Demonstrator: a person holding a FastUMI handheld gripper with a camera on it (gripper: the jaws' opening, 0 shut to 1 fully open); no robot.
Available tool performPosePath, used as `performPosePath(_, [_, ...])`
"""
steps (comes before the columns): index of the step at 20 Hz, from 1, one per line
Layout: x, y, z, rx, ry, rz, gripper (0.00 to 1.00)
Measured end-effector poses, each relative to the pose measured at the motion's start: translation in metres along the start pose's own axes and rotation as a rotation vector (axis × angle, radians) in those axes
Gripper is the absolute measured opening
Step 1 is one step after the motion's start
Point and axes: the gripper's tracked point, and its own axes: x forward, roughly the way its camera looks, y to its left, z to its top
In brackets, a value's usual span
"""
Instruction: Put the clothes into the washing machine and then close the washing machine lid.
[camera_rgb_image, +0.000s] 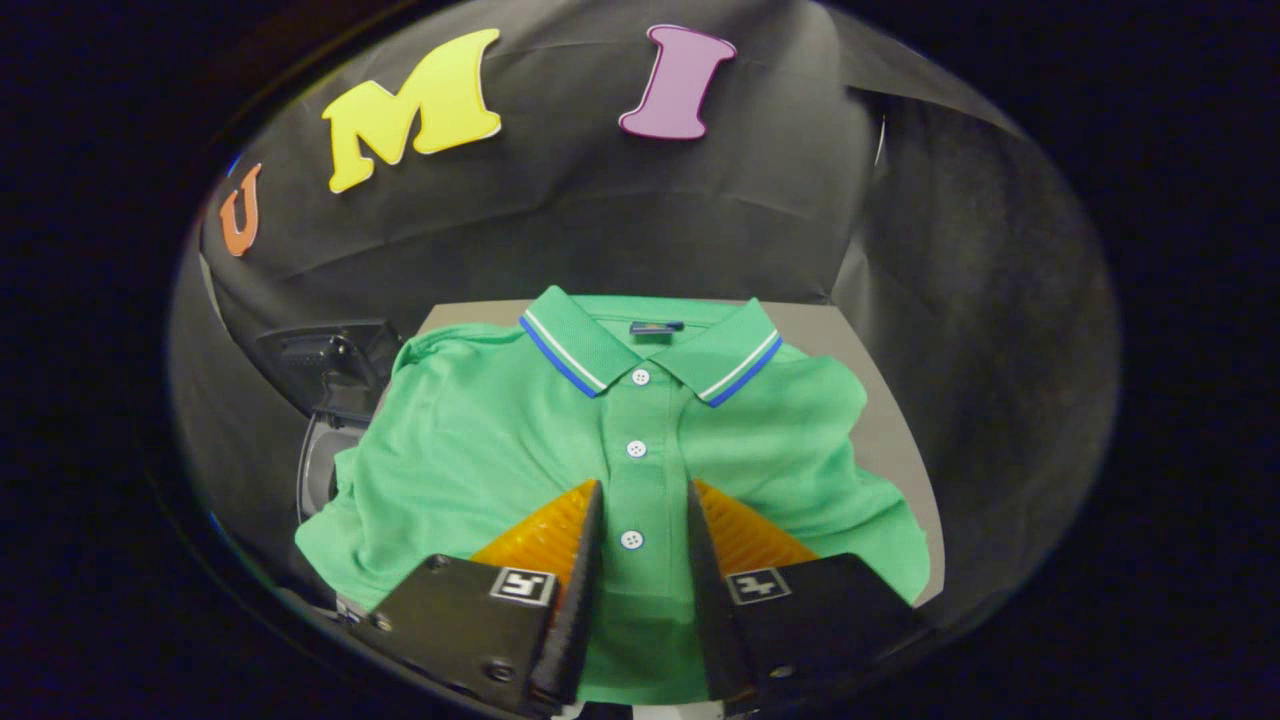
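A green polo shirt (480, 440) with a blue-and-white trimmed collar lies spread flat on the grey desk (880, 430), its buttoned placket running straight toward the camera. The claw (644, 495) hangs low over the shirt's lower front, pointing along the placket, its fingers (585, 560) parted narrowly with one button between them, gripping nothing. To the shirt's left sits the washing machine (325, 440), its dark lid (325, 365) raised.

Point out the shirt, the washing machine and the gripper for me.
shirt (480, 440): gripper view, chest panel.
washing machine (325, 365): gripper view, raised lid beside the shirt.
gripper (643, 490): gripper view, open gap between fingertips, over the button strip.
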Motion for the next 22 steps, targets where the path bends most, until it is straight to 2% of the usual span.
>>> performPosePath(2, [0.009,0.003,-0.005,-0.022,-0.030,-0.014,0.34])
performPosePath(4, [0.010,0.004,0.002,-0.016,-0.072,-0.051,0.13])
performPosePath(6, [0.009,0.005,0.001,0.005,-0.102,-0.083,0.08])
performPosePath(13, [-0.012,0.014,0.004,0.090,-0.171,-0.071,0.06])
performPosePath(22, [-0.096,0.050,0.036,0.138,-0.369,-0.009,0.06])
